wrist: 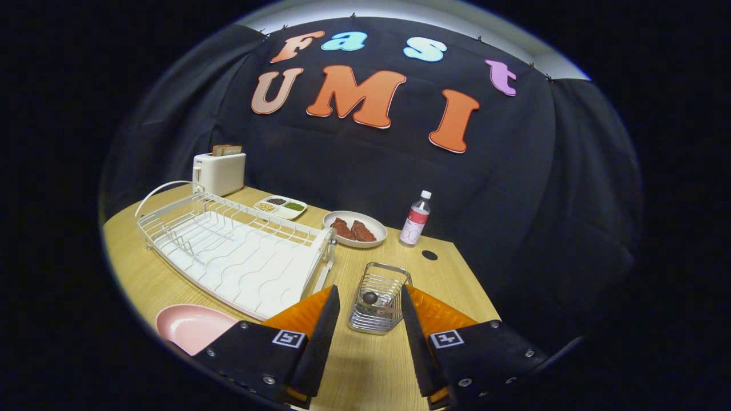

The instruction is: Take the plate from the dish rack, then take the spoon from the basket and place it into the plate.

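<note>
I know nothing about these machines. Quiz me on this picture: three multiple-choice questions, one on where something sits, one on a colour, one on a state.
1. Where is the wire basket?
A. just ahead of the gripper, between its jaws
B. inside the dish rack
C. beside the toaster

2. What colour is the plate beside the rack?
A. blue
B. pink
C. green

3. How are the jaws?
A. shut on the plate
B. shut on the bottle
C. open, holding nothing

Answers: 1 A, it stands on the table in the gap; 2 B, clearly pink; 3 C, jaws apart.
</note>
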The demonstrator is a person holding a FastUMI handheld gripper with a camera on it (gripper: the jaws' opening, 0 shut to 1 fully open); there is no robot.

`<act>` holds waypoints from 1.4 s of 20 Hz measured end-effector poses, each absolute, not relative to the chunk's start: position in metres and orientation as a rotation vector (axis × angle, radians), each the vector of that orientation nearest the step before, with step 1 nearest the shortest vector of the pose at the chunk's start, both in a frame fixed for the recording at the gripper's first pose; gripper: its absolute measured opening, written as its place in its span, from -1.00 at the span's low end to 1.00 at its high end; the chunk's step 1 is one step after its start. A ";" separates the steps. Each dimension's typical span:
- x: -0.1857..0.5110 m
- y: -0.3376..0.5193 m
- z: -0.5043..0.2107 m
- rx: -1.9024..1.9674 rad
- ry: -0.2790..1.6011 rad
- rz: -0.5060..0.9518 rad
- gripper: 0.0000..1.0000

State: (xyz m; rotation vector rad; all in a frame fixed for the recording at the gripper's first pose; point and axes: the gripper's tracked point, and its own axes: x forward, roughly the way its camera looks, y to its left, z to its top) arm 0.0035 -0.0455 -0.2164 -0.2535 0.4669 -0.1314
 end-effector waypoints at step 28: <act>0.036 -0.050 -0.173 -0.142 0.366 -0.120 -0.77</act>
